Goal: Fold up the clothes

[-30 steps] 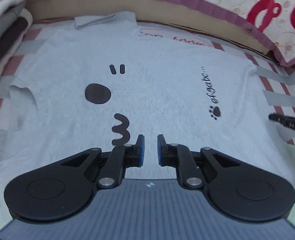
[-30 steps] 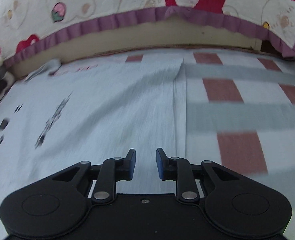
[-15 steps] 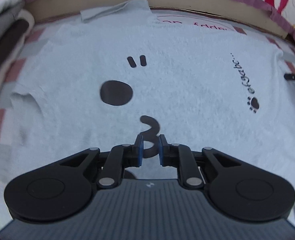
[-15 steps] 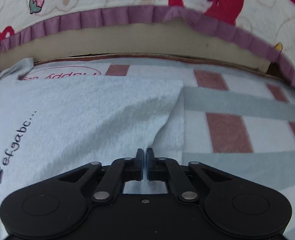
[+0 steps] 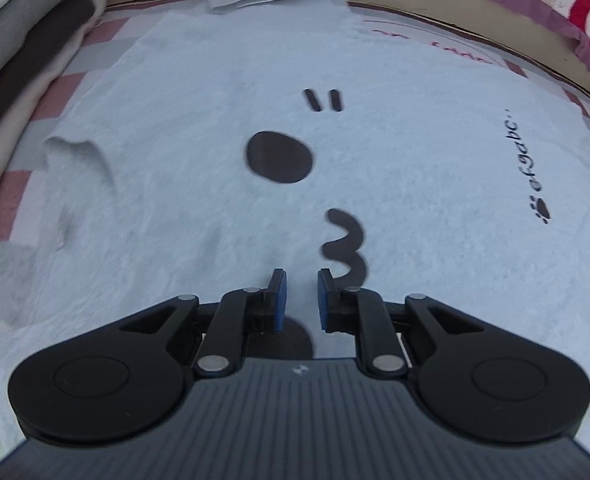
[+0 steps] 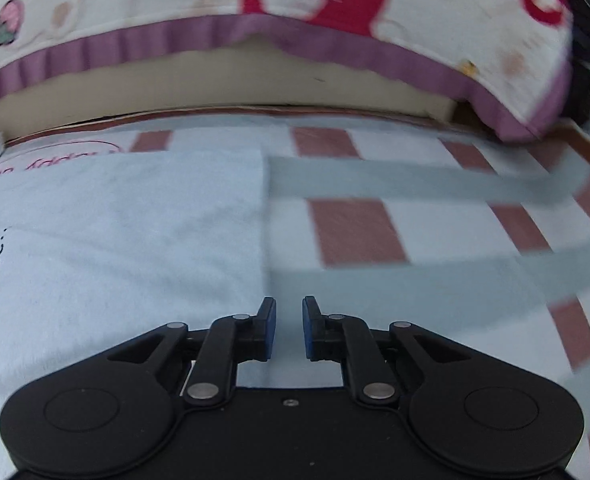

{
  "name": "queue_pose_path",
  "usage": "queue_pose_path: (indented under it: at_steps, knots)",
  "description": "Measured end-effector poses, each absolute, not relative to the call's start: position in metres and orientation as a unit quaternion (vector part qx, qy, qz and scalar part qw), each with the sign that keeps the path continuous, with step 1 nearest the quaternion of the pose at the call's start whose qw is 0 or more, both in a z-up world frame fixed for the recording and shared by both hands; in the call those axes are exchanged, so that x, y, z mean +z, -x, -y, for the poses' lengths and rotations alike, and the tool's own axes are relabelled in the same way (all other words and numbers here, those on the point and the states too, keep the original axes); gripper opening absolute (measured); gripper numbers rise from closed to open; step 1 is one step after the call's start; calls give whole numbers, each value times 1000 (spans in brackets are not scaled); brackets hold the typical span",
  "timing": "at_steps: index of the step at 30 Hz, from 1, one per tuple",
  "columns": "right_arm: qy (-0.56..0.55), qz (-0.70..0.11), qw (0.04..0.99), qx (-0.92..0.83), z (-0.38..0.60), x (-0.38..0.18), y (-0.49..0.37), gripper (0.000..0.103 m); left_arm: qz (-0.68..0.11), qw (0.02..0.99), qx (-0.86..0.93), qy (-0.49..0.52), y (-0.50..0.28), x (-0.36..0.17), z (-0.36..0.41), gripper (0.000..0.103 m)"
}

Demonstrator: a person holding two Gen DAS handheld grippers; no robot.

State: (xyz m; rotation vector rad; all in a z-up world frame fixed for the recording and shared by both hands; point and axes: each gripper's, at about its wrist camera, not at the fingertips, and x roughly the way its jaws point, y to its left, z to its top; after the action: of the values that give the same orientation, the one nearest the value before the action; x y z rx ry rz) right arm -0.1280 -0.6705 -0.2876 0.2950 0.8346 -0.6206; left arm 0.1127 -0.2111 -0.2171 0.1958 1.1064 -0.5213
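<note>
1. One checked sheet (image 6: 359,232) is lying under everything, in red, grey and white; you are working on it, with one bear-print quilt (image 6: 135,20) running along its far edge.
2. One pale T-shirt (image 5: 199,168) is lying spread face up on the sheet. Its straight side edge is running up just ahead of your right gripper, one sleeve is puckering at the left, and a flap of cloth is turning over at the far end.
3. One stack of folded clothes (image 5: 23,52) is sitting at the far left, just beside the shirt.
4. Two grippers are showing. Your left gripper (image 5: 299,294) is hovering low over the middle of the shirt, jaws a narrow gap apart and gripping nothing. Your right gripper (image 6: 288,328) is sitting over the shirt's side edge, jaws likewise narrowly parted and empty.
5. Five black marks are making up the shirt's face print: one oval (image 5: 280,157), one curly "3" (image 5: 345,248) and two short dashes (image 5: 323,100), plus a second dark patch showing partly under the left gripper. One line of script with a paw print (image 5: 543,212) is running near the right edge.
6. Judging by this, you are between grips with the shirt lying flat and unfolded. That is fitting either smoothing it out before a fold or lining up to pinch an edge; I cannot tell which.
7. Any pinch is calling for jaws straddling a single edge of cloth, clear of the sheet below.
</note>
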Motion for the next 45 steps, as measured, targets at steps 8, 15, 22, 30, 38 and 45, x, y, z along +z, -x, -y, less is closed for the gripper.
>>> queue_pose_path:
  at_steps: [8,15,22,30,38,45]
  knots:
    - [-87,-449,880,-127,614,-294,179,56,-496,809,-281,-140,-88,-219,227,33]
    - [-107,-448,845,-271,618,-305,237,21,-514,805,-262,-138,-74,-212,203,33]
    - [-266,-414,843,-219,606,-284,334,49,-526,803,-250,-129,-55,-204,160,33]
    - [-411,-369,799,-239,567,-313,397,58,-539,815,-187,-103,-45,-191,113,34]
    - [-545,-204,764,-276,563,-327,402,5,-544,817,-170,-82,-45,-187,100,34]
    - [-385,-264,827,-313,552,-285,394,2,-563,817,-123,-11,-41,-177,40,38]
